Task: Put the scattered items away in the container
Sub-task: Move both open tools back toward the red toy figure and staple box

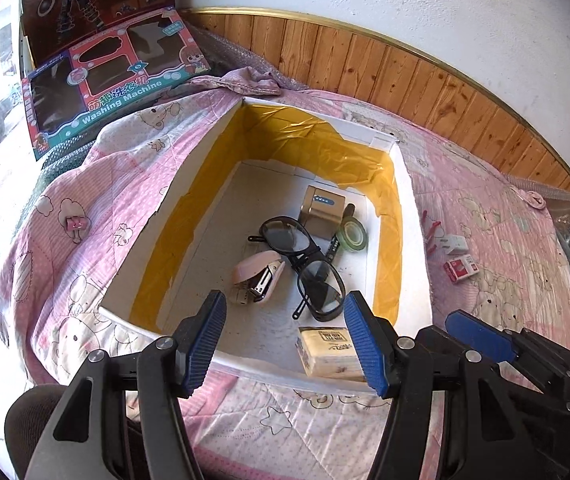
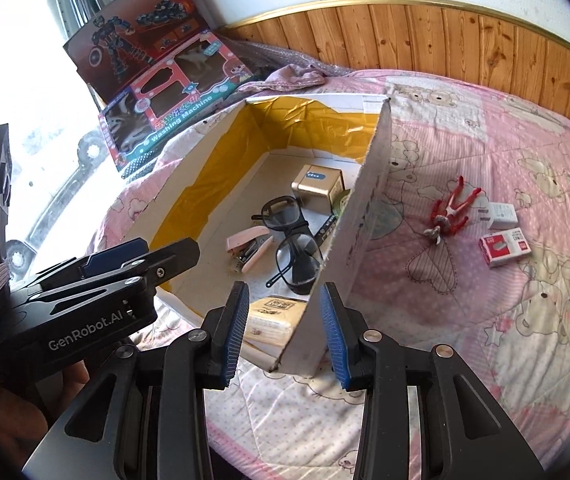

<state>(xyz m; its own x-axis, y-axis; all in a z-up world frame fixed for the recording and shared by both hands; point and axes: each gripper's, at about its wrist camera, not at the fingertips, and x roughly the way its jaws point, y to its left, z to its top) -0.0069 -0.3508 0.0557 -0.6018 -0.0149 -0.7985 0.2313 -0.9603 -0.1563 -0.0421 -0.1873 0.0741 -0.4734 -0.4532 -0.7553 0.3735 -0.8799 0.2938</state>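
We see three leftovers on the pink quilt, right of the white yellow-lined box (image 2: 369,184): red figurine (image 2: 451,210), white plug (image 2: 503,214), red-white staple box (image 2: 505,248). Right gripper (image 2: 285,324), empty and spread apart, is nearer; left gripper (image 1: 285,340) likewise empty, spread over the box.

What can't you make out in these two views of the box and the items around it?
- Tape roll, right wrist view: mostly hidden behind the box wall.
- Marker, left wrist view: its middle is under the glasses.
- Tissue pack, left wrist view: right end behind the left claw finger.
- Staple box print: too small to read.
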